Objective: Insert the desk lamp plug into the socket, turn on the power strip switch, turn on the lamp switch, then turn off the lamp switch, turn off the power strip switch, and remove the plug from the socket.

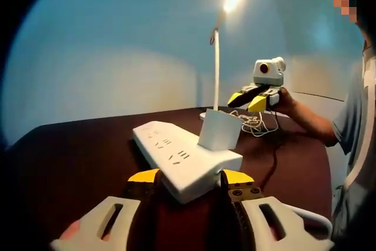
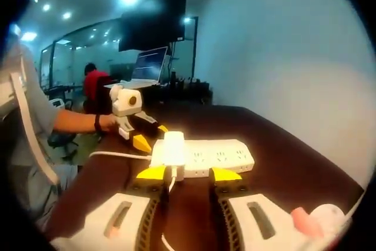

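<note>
The dark counter [image 1: 70, 157] has open room left of the white power strip [image 1: 176, 157], which lies near its front edge; pale walls close the room behind. The lit desk lamp [image 1: 216, 57] stands further back, its plug [image 1: 218, 130] seated in the strip. The left gripper [image 1: 191, 176] has its 2 fingers spread astride the strip's end. The right gripper [image 2: 188, 173] has fingers parted around the plug [image 2: 173, 154].
</note>
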`<state>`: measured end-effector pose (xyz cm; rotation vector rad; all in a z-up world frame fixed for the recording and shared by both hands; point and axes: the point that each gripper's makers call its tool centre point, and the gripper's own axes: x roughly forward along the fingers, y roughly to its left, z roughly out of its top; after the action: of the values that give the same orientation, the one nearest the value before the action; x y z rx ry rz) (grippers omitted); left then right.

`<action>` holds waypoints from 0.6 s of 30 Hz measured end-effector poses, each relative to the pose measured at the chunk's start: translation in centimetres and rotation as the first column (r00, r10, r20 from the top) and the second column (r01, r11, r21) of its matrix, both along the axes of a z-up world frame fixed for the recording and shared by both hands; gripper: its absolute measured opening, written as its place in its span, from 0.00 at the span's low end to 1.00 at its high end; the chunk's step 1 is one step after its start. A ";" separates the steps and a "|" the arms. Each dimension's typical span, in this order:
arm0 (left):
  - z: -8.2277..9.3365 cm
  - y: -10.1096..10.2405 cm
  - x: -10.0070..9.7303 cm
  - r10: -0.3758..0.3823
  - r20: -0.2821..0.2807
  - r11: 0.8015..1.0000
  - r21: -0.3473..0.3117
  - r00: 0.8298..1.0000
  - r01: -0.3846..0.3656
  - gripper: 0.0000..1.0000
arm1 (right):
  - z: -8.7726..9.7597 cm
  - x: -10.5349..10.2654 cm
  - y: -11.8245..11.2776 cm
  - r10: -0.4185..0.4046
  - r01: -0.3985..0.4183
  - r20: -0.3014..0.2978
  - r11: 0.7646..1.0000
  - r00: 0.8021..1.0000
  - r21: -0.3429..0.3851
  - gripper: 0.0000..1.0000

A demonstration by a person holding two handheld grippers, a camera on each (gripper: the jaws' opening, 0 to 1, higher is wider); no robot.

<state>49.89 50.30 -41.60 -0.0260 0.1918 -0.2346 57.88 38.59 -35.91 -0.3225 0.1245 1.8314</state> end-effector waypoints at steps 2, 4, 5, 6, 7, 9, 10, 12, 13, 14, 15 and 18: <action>0.0 0.0 0.0 0.000 -0.001 1.000 0.001 1.000 0.000 0.38 | -0.2 -0.3 0.1 0.005 -0.005 0.001 1.000 1.000 -0.008 0.29; -0.1 0.0 0.0 0.000 -0.002 1.000 0.004 1.000 0.000 0.38 | -0.4 -0.5 0.1 0.009 -0.009 0.005 1.000 1.000 -0.016 0.29; -0.1 0.1 0.0 0.000 -0.002 1.000 0.005 1.000 0.000 0.38 | -0.5 -0.6 0.2 0.011 -0.010 0.006 1.000 1.000 -0.019 0.29; -0.1 0.1 0.0 0.000 -0.002 1.000 0.005 1.000 0.000 0.38 | -0.6 -0.8 0.1 0.012 -0.012 0.008 1.000 1.000 -0.022 0.29; -0.1 0.0 0.0 0.000 -0.002 1.000 0.005 1.000 0.000 0.38 | -0.6 -0.9 0.1 0.014 -0.014 0.008 1.000 1.000 -0.026 0.29; -0.1 0.0 0.0 0.000 -0.002 1.000 0.007 1.000 0.000 0.38 | -0.7 -1.0 0.1 0.017 -0.017 0.006 0.999 1.000 -0.029 0.28; -0.1 0.0 0.0 0.000 -0.002 1.000 0.008 1.000 0.000 0.38 | -0.7 -1.0 0.1 0.017 -0.017 0.005 0.999 1.000 -0.030 0.28; -0.1 0.0 0.0 0.000 -0.002 1.000 0.009 1.000 0.001 0.38 | -0.8 -1.0 0.1 0.019 -0.019 0.004 0.999 1.000 -0.033 0.28; -0.1 0.0 0.0 -0.001 -0.002 1.000 0.009 1.000 0.001 0.38 | -0.8 -1.0 0.1 0.020 -0.020 0.004 0.999 1.000 -0.034 0.28; -0.1 0.0 0.0 -0.001 -0.002 1.000 0.010 1.000 0.001 0.38 | -0.8 -1.0 0.1 0.021 -0.021 0.002 0.999 1.000 -0.035 0.28; -0.1 0.0 0.0 -0.001 -0.002 1.000 0.010 1.000 0.001 0.38 | -0.8 -1.1 0.1 0.023 -0.023 0.001 0.999 1.000 -0.036 0.28; -0.1 -0.1 0.0 -0.001 -0.002 1.000 0.012 1.000 0.001 0.38 | -1.0 -1.4 0.2 0.031 -0.031 0.003 0.998 1.000 -0.048 0.28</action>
<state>49.87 50.22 -41.74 -0.0139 0.1954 -0.2345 56.47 38.79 -36.95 -0.3631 0.1616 1.8604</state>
